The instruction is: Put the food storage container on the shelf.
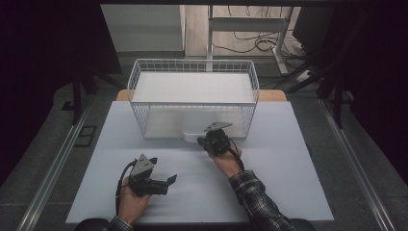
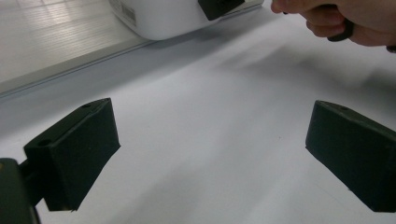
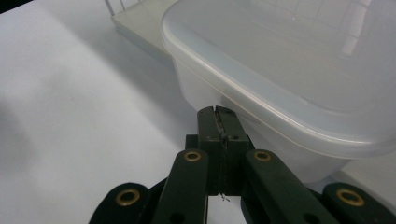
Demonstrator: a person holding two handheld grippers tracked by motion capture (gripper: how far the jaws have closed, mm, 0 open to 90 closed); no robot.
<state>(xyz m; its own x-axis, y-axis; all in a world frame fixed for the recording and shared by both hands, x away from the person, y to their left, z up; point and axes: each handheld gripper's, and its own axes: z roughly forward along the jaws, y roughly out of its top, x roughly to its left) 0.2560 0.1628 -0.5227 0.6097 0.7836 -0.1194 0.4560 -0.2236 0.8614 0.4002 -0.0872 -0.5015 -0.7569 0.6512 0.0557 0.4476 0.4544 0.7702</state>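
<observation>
From the high view we see a white wire basket (image 1: 193,72) at the far side of the table (image 1: 288,183), its open front turned toward us. A translucent plastic container (image 1: 195,131) pokes out of that opening onto the table, its long axis seemingly running across the table, though most of it is veiled by the mesh. Our right gripper (image 1: 208,139) sits right at the container's near edge, pointing away from us toward the basket. Our left gripper (image 1: 163,173) rests well apart, nearer us, pointing to the right, jaws spread with nothing between them.

In the left gripper view our two black pads (image 2: 79,149) stand wide apart over bare table; beyond them we see the container's corner (image 2: 159,18) and our right hand (image 2: 355,18).

In the right gripper view our jaws are pressed flat together, gripping nothing, their tips (image 3: 218,114) just under the container's (image 3: 280,70) rounded lid rim, against its wall. The lid is on.
</observation>
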